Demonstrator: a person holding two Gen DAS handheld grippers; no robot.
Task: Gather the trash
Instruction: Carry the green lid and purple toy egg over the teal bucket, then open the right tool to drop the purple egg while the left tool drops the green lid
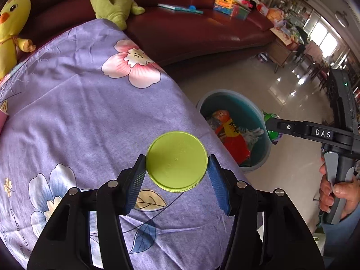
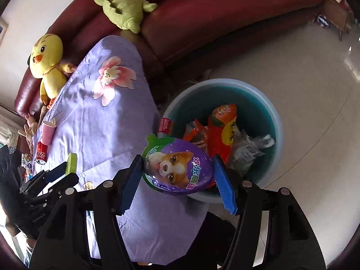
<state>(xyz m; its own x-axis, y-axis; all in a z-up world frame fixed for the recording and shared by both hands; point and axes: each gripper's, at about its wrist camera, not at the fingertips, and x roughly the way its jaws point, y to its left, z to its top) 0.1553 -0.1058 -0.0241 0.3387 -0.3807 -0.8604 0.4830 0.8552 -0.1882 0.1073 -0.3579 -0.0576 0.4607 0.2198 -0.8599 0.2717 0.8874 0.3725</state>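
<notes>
The left gripper is clamping a lime-green plastic lid across its width, one blue pad pressing on each side of the ribbed rim, probably because that flat disc offers no other purchase than its edge. It is hanging over the purple flowered cloth, beside the teal bin that stands on the tiled floor just past the cloth's edge. The right gripper is squeezing an egg-shaped purple snack package from both sides in the same way, and is holding it just above the near rim of the bin, which looks like the place for dropping it. That package is glossy, printed with a corgi's face and Chinese lettering, with a green border and a small green tab at its top. The lid is smooth and plain on top, with fine knurling round its edge. Inside the bin, orange and red snack wrappers and crumpled clear plastic are already lying, so the collecting seems well along. More rubbish is waiting on the cloth far from the bin: a pink paper cup and a red drinks can, both tipped on their sides. Beyond the bin, a dark red leather sofa is carrying a green plush toy and a yellow plush chick.
</notes>
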